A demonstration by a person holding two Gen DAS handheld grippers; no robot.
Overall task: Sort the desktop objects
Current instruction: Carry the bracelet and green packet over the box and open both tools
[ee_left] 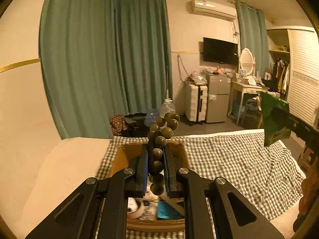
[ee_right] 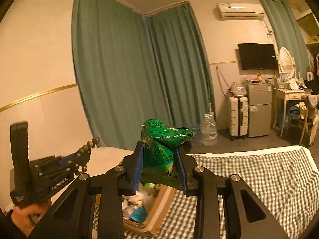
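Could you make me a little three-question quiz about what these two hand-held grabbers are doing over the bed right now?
1. True or false: the left gripper holds a string of beads.
2. The right gripper is clamped on: A) green packet B) bottle C) book?
3. What container sits under both grippers on the checked bedspread?

Key: 1 true; 2 A; 3 an open cardboard box, already holding items.

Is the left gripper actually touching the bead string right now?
Touching: left wrist view shows the left gripper pads pressed against the bead string from both sides.
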